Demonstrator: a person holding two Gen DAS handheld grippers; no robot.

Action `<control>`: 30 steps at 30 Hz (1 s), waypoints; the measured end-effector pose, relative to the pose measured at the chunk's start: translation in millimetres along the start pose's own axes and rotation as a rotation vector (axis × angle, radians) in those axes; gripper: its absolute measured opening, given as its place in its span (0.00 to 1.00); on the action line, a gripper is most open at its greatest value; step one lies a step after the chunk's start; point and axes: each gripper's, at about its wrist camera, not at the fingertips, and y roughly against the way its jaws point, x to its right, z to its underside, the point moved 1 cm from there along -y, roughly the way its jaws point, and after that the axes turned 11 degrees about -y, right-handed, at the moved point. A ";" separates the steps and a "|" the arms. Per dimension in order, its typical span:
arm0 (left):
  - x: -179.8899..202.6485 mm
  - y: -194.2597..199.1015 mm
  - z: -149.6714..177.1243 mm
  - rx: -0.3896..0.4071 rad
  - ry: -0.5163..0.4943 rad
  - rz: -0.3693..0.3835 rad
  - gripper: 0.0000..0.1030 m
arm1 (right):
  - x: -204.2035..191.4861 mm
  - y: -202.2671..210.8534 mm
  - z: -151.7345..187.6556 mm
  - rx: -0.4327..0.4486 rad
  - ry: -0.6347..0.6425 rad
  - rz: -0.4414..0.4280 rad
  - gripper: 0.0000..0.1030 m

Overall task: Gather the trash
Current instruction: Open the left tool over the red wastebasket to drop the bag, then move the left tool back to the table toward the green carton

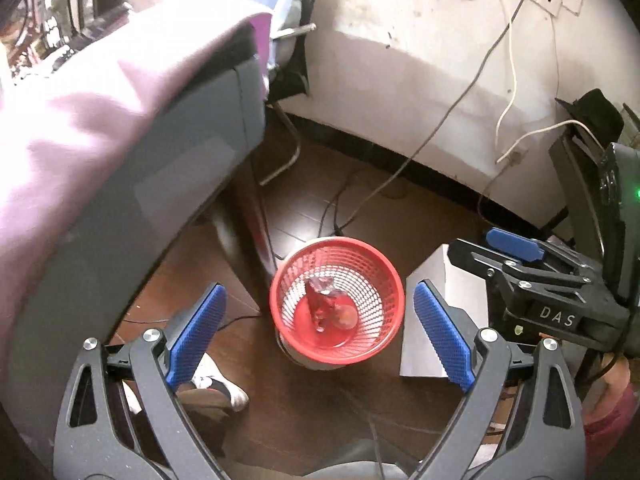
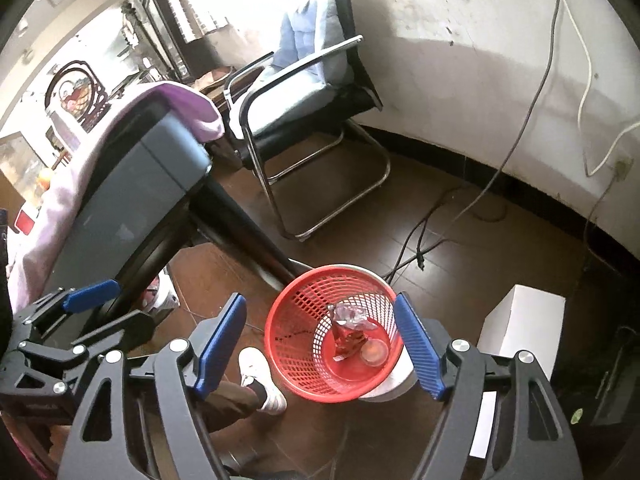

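Count: two grippers, one basket, two pieces of trash in it, one white box, one chair.

My left gripper (image 1: 320,332) hangs above the floor, tipped downward, jaws spread wide, nothing between the blue pads (image 1: 198,332). My right gripper (image 2: 320,344) is held the same way, jaws spread wide and empty. From the left wrist view my right gripper (image 1: 516,254) shows to the right of the basket, beyond the white box; from the right wrist view my left gripper (image 2: 68,320) shows left of the basket.

The red mesh basket (image 1: 336,300) stands on the dark wood floor, on top of a pale round base (image 2: 390,386), below and between my pads in both views. Inside it lies a crumpled red-and-silver wrapper (image 2: 348,328), and just beside that, on the basket bottom, a small round orange-pink piece (image 2: 374,352).

Just right of the basket: white box (image 2: 520,328). Left of it: my shoe (image 2: 260,380), white. Beyond the basket on the left: grey table edge under a purple cloth (image 1: 80,120). Farther behind the basket: black chair with a pale blue cushion (image 2: 304,60), cables (image 2: 420,240) on the floor, white wall.
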 end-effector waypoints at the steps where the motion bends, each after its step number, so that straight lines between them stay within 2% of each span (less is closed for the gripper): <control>1: -0.7 4.1 1.7 0.007 0.000 -0.008 0.89 | -2.6 5.0 0.9 0.007 0.008 0.002 0.74; 9: -9.1 56.5 17.3 0.101 0.034 -0.106 0.91 | -17.5 42.2 5.0 0.068 0.056 -0.005 0.77; 14: -17.5 98.4 30.2 0.186 0.061 -0.196 0.92 | -33.7 65.6 9.4 0.102 0.092 -0.028 0.80; 23: -28.9 170.1 58.5 0.313 0.094 -0.361 0.93 | -79.9 108.3 20.4 0.161 0.196 -0.085 0.82; 30: -38.7 220.0 90.4 0.393 0.144 -0.454 0.93 | -124.7 144.5 35.3 0.211 0.286 -0.144 0.87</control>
